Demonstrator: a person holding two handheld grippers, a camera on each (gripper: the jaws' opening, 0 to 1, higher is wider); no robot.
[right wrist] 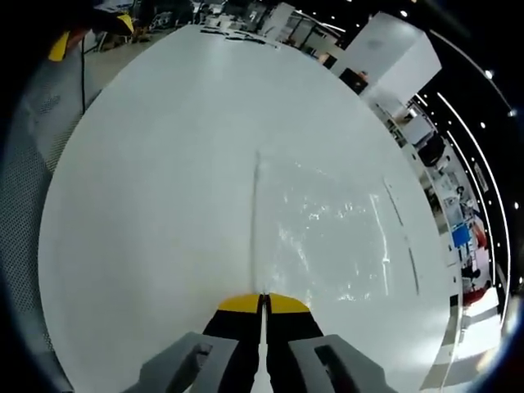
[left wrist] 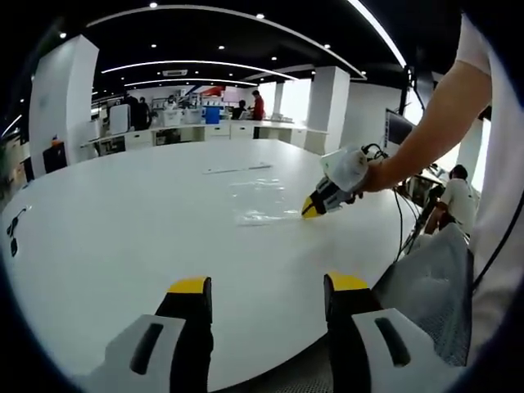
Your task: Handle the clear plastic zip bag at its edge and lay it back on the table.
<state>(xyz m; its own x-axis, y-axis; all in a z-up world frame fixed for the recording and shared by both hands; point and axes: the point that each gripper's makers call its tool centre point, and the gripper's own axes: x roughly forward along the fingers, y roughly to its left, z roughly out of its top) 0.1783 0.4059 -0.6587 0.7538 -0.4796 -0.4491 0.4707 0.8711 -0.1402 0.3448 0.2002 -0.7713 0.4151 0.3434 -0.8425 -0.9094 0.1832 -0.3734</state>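
The clear plastic zip bag [left wrist: 260, 196] lies flat on the white table [left wrist: 123, 221], out past the middle. A person's hand holds my right gripper [left wrist: 312, 208] at the bag's near right edge. In the right gripper view its yellow-tipped jaws [right wrist: 264, 304] are closed together on that thin edge, and the bag [right wrist: 327, 229] spreads away to the right, glinting. My left gripper [left wrist: 268, 285] hovers over the near table edge, open, with nothing between its fingers and well short of the bag.
A thin clear strip [left wrist: 237, 169] lies on the table beyond the bag. A black cable [left wrist: 15, 229] rests at the table's left edge. A grey mesh chair [left wrist: 434, 278] stands on the right by the person. Desks and people are far behind.
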